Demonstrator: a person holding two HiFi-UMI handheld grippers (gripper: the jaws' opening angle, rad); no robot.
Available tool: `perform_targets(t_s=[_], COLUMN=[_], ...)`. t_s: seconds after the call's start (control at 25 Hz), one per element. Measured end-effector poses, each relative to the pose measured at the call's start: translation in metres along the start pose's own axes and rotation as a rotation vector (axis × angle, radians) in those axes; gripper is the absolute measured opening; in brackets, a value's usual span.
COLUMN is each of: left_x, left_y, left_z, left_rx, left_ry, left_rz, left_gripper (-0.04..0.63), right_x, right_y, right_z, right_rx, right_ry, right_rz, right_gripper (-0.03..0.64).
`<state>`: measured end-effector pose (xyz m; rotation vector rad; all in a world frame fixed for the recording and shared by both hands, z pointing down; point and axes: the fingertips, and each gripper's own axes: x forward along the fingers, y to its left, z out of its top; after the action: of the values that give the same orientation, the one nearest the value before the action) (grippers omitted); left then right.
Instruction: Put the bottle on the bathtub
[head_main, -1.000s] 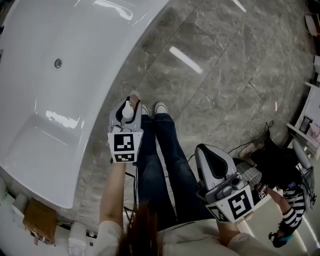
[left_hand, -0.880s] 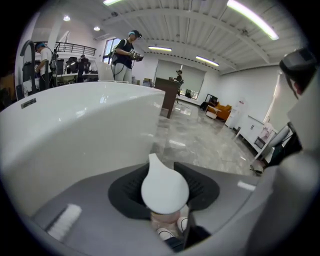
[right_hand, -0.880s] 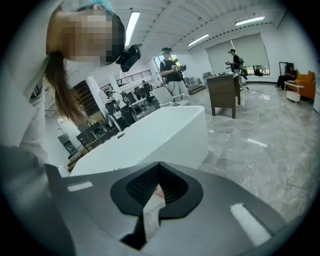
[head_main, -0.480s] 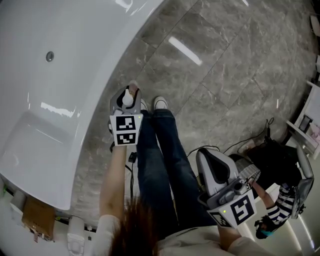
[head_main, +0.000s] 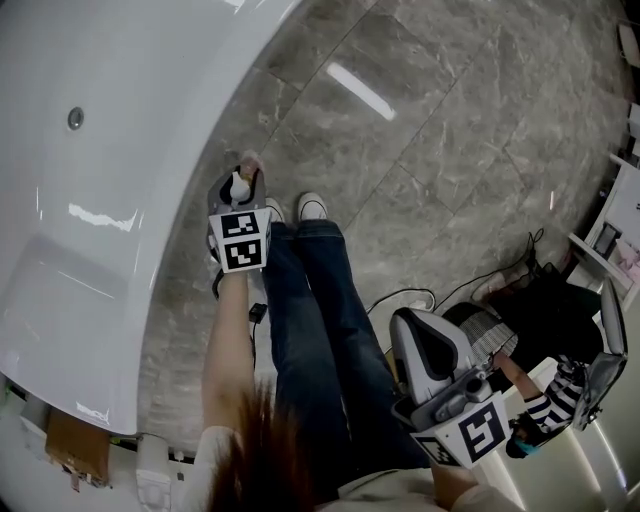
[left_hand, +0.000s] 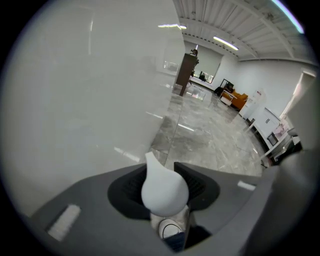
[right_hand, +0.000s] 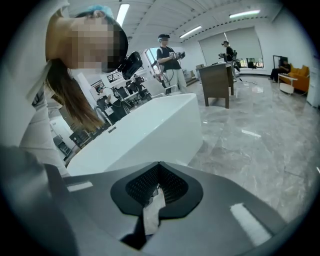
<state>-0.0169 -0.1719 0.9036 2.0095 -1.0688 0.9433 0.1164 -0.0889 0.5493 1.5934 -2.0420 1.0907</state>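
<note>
I am looking down on the bathtub (head_main: 110, 150): white, glossy and smooth, with a broad curved rim and a small round metal fitting (head_main: 75, 118) in the basin; beside it the floor (head_main: 450, 150) is showing as grey veined stone, polished enough to be mirroring the ceiling lights; the person's legs in blue jeans (head_main: 320, 300) are standing on it close to the tub's outer wall.

The left gripper (head_main: 243, 178) is hanging over the floor just beside that wall, its jaws clamped on the bottle (left_hand: 164, 189); so the bottle is not yet sitting on the tub. The right gripper (right_hand: 156, 174) is resting low and well apart from the tub, its ribbed dark pads pressed together on nothing.

Of the bottle I am seeing mostly a white, rounded top tapering to a short spout, matt and smooth like plastic; the body below is largely hidden by the jaws. I am judging it light and stiff, but slippery on a rim as slick as this; gripping below the rounded top seems right, as the bulge is stopping it sliding through; it will want setting down upright on the flattest part of the rim.
</note>
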Motion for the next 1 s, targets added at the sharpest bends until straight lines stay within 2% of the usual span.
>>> perform_targets(t_s=[0.4, 0.8, 1.0], left_x=[0.046, 0.066, 0.071], left_y=[0.002, 0.015, 0.014], left_z=[-0.034, -0.059, -0.067], left_rx=[-0.022, -0.017, -0.021], left_ry=[0.090, 0.128, 0.150], left_rz=[0.005, 0.036, 0.028], left_gripper=[0.184, 0.184, 0.186], right_x=[0.012, 0.015, 0.016], right_y=[-0.007, -0.014, -0.016], right_z=[-0.017, -0.032, -0.034], right_rx=[0.017, 0.027, 0.029], right_ry=[0.043, 0.064, 0.071], right_rz=[-0.019, -0.029, -0.033], right_gripper=[-0.002, -0.002, -0.002])
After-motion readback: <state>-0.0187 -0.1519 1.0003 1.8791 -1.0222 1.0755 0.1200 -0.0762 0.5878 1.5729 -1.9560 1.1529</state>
